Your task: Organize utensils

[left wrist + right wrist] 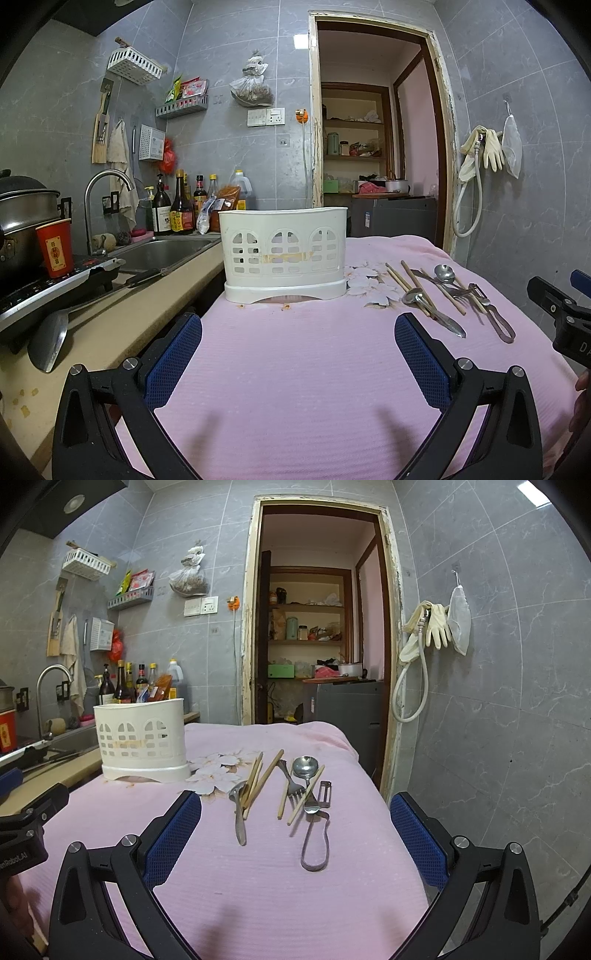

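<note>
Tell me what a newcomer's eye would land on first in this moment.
Probably the white slotted utensil holder, upright at the far left of the pink cloth, beside the sink counter. Next, the loose pile to its right: chopsticks, spoons, a fork and a peeler, overlapping. Both grippers' blue fingers stand wide open, holding nothing.

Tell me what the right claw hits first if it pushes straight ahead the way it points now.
Probably the peeler: its looped handle lies nearest, centred between the open fingers of the right claw. Since the claw tips slightly downward, it might touch the pink cloth just before; depth is hard to judge.
</note>
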`<state>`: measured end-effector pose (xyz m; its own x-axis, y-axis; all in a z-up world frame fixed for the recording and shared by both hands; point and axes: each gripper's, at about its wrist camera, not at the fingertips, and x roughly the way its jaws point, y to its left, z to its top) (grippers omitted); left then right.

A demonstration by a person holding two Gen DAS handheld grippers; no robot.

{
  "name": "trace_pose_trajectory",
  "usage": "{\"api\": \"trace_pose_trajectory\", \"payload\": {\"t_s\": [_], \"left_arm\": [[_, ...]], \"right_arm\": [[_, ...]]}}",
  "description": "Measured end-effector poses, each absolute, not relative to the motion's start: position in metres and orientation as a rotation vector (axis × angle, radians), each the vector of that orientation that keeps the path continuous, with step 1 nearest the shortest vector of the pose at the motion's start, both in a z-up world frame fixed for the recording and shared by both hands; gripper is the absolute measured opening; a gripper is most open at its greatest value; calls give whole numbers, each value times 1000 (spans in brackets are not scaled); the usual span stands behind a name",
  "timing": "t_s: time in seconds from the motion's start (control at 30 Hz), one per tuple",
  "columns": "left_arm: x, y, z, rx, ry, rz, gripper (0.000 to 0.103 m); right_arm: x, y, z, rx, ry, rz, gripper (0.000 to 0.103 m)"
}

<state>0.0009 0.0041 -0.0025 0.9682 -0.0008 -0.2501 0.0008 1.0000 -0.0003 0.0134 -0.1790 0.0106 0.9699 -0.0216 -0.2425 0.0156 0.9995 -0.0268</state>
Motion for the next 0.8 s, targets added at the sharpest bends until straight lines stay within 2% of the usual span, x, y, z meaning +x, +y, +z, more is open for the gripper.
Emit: {"api": "trace_pose_trajectory", "payload": {"t_s": [0.8], "left_arm": [[2,5,0,4,254,-1,102]], "right_arm": [[14,-179,9,-25,248,-18,103]]}}
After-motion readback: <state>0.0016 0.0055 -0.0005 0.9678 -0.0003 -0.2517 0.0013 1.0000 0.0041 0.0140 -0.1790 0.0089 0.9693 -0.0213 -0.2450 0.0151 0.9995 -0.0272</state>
